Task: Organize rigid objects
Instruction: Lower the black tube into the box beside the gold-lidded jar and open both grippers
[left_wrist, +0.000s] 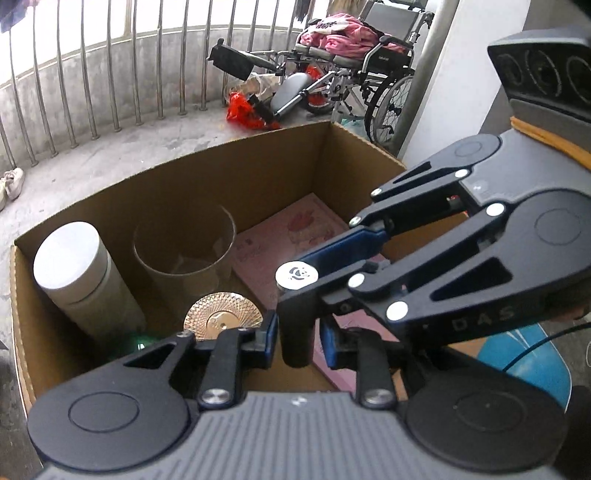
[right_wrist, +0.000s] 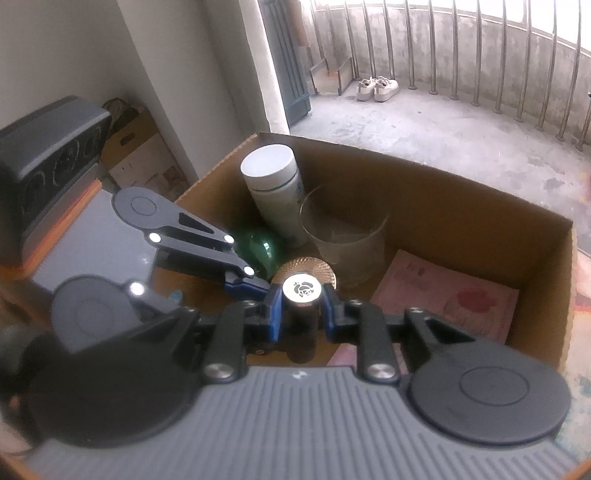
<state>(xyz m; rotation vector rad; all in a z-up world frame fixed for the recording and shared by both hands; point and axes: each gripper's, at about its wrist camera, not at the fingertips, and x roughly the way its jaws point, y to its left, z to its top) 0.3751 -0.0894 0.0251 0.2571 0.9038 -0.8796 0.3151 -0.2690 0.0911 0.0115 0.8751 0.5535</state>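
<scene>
You are working on a bare concrete floor (left_wrist: 129, 147) bounded by a metal railing (left_wrist: 110, 74), with a wheelchair (left_wrist: 369, 74) parked beyond the far corner of the cardboard box (left_wrist: 258, 162). The box sits open on top, and both of your tools are over its near edge.

Your left hand-held gripper (left_wrist: 297, 334) points down into the box with the black cylinder (left_wrist: 295, 343) between its fingers. The jaws are only slightly spread. The pad on the left of its own view sits against the cylinder, and a thin gap shows at the other pad, so it is not pinching. Your right hand-held gripper (right_wrist: 301, 314) comes in from the right side of that view. Its blue pads are pressed together on the cylinder's upper part, just below the silver cap, so this is the tool pinching it. The cylinder is held upright in the air above the near part of the box, clear of everything inside.

Inside the box, a pink book (left_wrist: 280, 236) lies flat on the bottom on the right. A white lidded bottle (left_wrist: 74, 266) stands in the far left corner, with a clear glass tumbler (left_wrist: 184, 251) upright just beside it. A gold patterned disc (left_wrist: 218, 314) lies just in front of the tumbler, next to a green glass object (right_wrist: 258, 247). A pair of pale shoes (right_wrist: 376, 88) rests by the railing.
</scene>
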